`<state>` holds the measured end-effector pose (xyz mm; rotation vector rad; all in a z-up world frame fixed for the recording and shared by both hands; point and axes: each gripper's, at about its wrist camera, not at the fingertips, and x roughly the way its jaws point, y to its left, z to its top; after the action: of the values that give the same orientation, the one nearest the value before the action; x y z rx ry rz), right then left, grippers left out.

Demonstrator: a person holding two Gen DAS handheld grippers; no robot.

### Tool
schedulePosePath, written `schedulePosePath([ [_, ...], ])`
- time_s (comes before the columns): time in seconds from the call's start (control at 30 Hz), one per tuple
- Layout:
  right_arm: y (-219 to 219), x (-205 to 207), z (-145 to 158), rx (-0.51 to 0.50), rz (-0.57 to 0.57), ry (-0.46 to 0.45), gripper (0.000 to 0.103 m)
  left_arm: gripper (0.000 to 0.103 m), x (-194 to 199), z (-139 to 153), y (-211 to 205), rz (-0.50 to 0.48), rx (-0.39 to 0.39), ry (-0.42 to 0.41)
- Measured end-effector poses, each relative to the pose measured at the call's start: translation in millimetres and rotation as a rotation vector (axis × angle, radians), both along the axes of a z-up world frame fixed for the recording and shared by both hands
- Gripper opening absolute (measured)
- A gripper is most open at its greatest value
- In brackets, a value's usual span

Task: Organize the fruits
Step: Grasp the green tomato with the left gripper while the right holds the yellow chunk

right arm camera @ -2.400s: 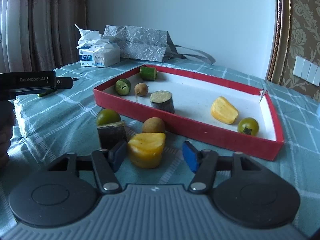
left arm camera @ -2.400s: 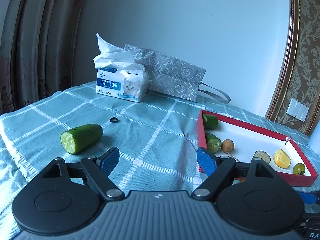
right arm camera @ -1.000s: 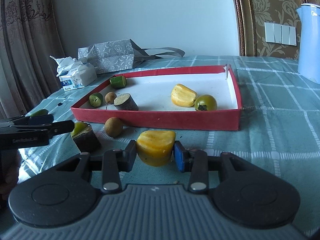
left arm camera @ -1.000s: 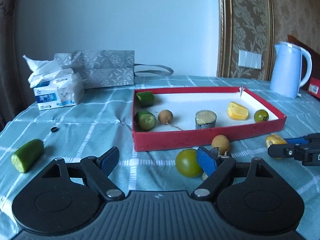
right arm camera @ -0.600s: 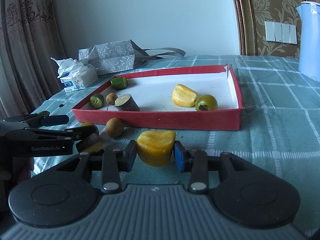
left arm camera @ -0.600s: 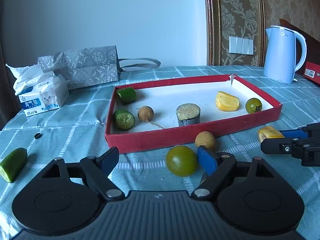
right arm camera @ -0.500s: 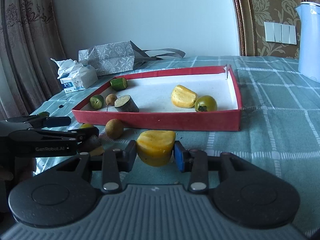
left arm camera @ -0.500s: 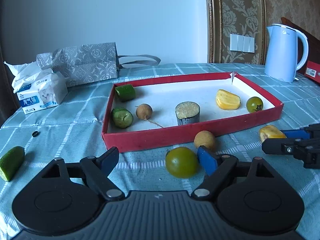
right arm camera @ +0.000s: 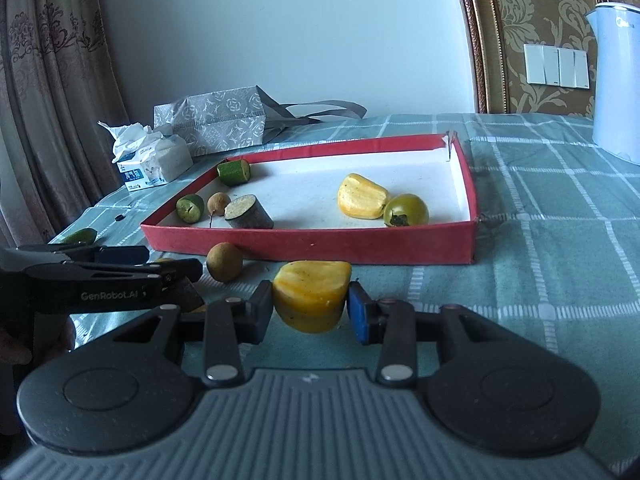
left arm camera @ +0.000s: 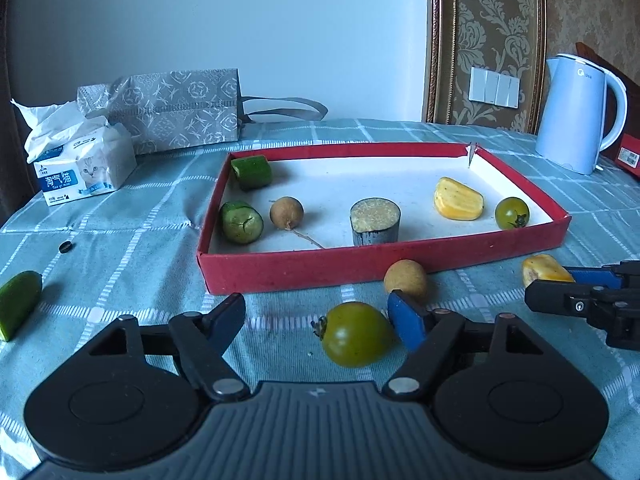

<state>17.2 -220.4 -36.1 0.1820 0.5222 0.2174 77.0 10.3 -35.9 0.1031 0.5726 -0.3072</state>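
The left gripper [left arm camera: 318, 316], newly moved over, is closing its fingers around the green tomato [left arm camera: 356, 334] while the right gripper [right arm camera: 310, 312] grips the yellow fruit piece [right arm camera: 312, 294].

Left gripper [left arm camera: 320, 318] closing, right gripper [right arm camera: 310, 308] clamped

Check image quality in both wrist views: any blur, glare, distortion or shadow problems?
Left wrist: sharp, fisheye bends the wall frame, soft daylight, faint shadow under the green tomato. Right wrist: sharp, curtain bowed at the edge, dim lower-left corner, no glare on the held yellow fruit piece.
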Motion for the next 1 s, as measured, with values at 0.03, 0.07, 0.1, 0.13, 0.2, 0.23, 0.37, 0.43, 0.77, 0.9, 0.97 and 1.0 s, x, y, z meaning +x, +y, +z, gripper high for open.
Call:
schedulePosePath([
  [0.03, 0.0, 0.1, 0.0, 0.0, 0.0, 0.0, 0.038, 0.075, -1.1, -0.1, 0.3, -0.006, -0.004, 0.001],
  [0.07, 0.1, -0.2, 0.0, 0.0, 0.0, -0.001, 0.038, 0.075, -2.3, 0.0, 0.7, -0.008, -0.005, 0.001],
  [0.1, -0.1, -0.7, -0.1, 0.001, 0.0, -0.002, 0.038, 0.072, -3.1, 0.0, 1.2, -0.01, -0.006, 0.002],
  [0.13, -0.1, -0.7, -0.1, 0.001, 0.0, -0.003, 0.038, 0.069, -3.7, 0.2, 2.2, -0.012, -0.009, 0.006],
  [0.2, 0.0, -1.0, 0.0, 0.002, -0.002, -0.003, 0.038, 0.068, -5.9, 0.1, 4.1, -0.02, -0.018, 0.017],
  [0.23, 0.0, -1.1, 0.2, 0.002, -0.002, -0.004, 0.038, 0.068, -7.9, 0.0, 5.0, -0.025, -0.017, 0.021],
  [0.37, 0.2, -0.9, 0.5, 0.004, -0.001, -0.004, 0.038, 0.067, -18.4, -3.7, 7.6, -0.054, 0.012, 0.038],
  [0.43, 0.3, -0.9, 0.2, 0.005, 0.0, -0.003, 0.038, 0.064, -22.2, -4.0, 7.7, -0.056, 0.025, 0.031],
  [0.77, -0.1, -1.1, -0.1, 0.005, -0.001, -0.005, 0.038, 0.037, -23.9, -3.1, 2.3, -0.055, 0.028, 0.017],
  [0.9, -0.8, -1.3, -0.4, 0.007, -0.001, -0.009, 0.038, 0.036, -23.9, -1.2, 5.7, -0.027, 0.007, 0.011],
  [0.97, -0.8, -1.3, -0.5, 0.007, -0.002, -0.009, 0.038, 0.036, -23.8, 1.2, 9.4, -0.006, -0.004, -0.005],
  [1.0, -0.5, -1.5, -0.3, 0.008, -0.002, -0.011, 0.038, 0.036, -23.1, 2.6, 11.6, 0.011, -0.009, -0.014],
])
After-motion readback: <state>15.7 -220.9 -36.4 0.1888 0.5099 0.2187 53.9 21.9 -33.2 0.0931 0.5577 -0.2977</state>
